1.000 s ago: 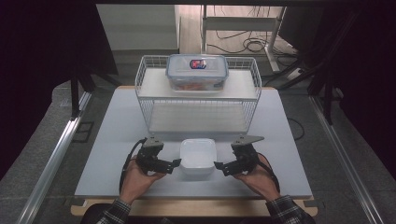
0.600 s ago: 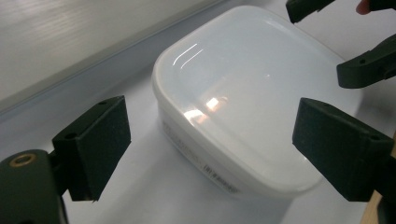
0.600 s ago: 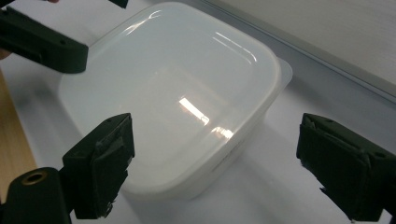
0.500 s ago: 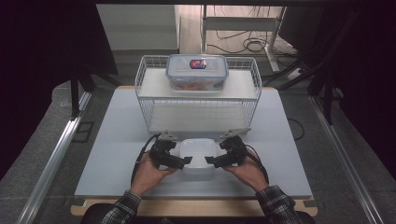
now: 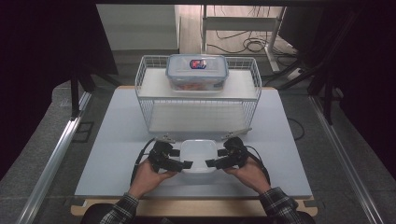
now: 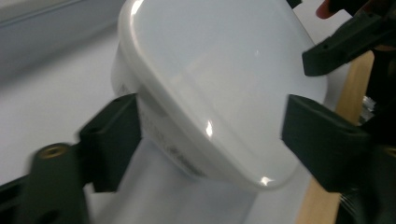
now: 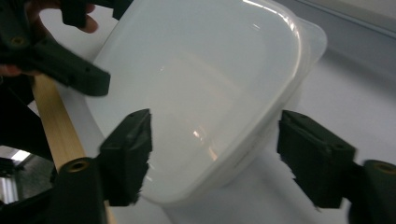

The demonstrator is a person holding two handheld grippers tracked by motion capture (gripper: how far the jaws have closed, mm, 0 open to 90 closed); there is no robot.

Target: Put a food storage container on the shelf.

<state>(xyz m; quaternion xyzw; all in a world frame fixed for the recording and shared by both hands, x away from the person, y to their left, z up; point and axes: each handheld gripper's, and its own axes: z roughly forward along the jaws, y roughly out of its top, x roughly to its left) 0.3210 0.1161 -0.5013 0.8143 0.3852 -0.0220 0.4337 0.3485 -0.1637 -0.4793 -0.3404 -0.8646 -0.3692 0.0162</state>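
Both grippers, left (image 5: pixel 186 164) and right (image 5: pixel 211 163), have just been closing over the rim of the white tub (image 5: pixel 198 154) at the table's (image 5: pixel 116 140) near edge, jaws not visibly biting yet, so uneven squeezes could tip it
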